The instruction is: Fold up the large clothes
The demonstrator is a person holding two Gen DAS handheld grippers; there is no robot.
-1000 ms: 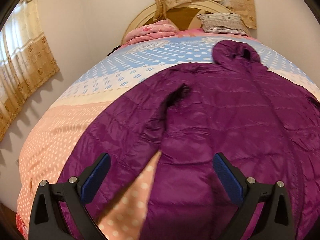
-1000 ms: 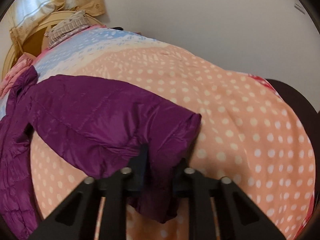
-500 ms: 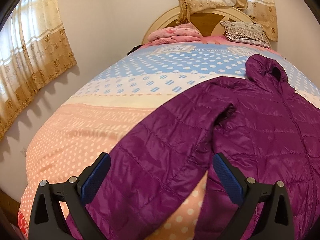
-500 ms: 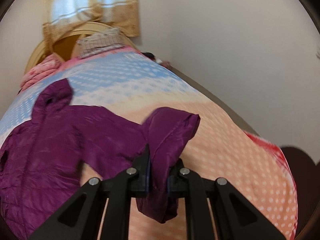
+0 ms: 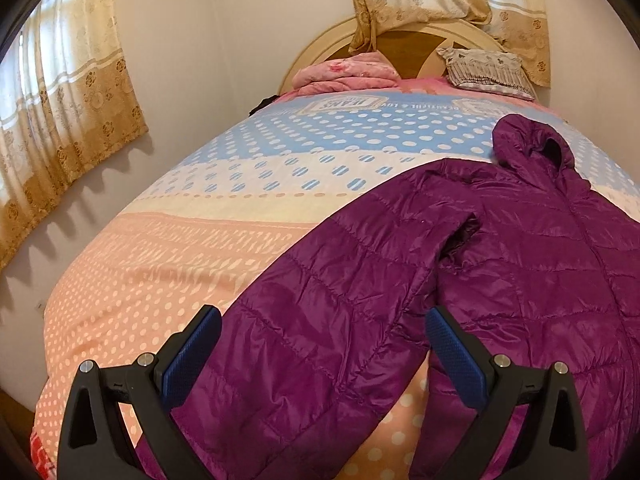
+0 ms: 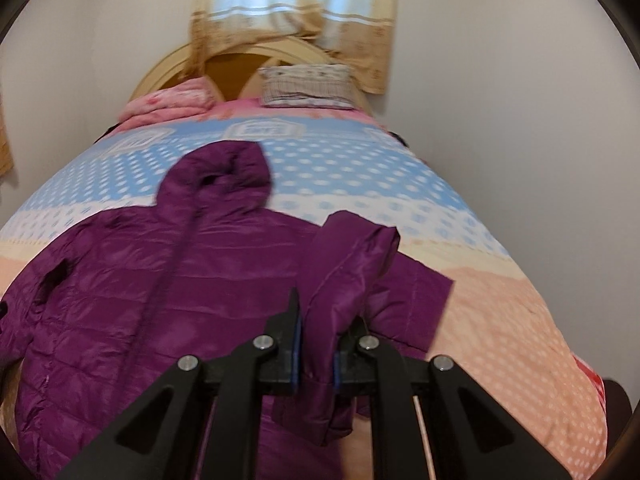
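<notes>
The right claw (image 6: 316,344) is clamped on the cuff end of one sleeve (image 6: 352,272) of a purple quilted jacket (image 6: 200,296); the fabric is pinched between the blue pads, and a short tail of it hangs below the jaws. The gripped sleeve is raised off the bed and arched over the jacket's side, with its cuff end above the jacket body. The left claw (image 5: 320,354) is held with its jaws wide apart, and nothing is pressed by its pads. The jacket's other sleeve (image 5: 304,344) is seen between these jaws, spread flat and slanting away from the body; whether it is touched by the fingers cannot be told.

The jacket is laid out front-up on the bed (image 5: 168,264), its zip line running along the middle and its hood (image 6: 228,172) pointed toward the headboard (image 6: 176,68). The bed is covered by a dotted quilt in pink, cream and blue bands. At the head of the bed a folded pink blanket (image 5: 348,74) and a patterned pillow (image 5: 486,68) are placed side by side. Beige curtains (image 5: 68,120) are hung on the wall beside the bed and above the headboard.
</notes>
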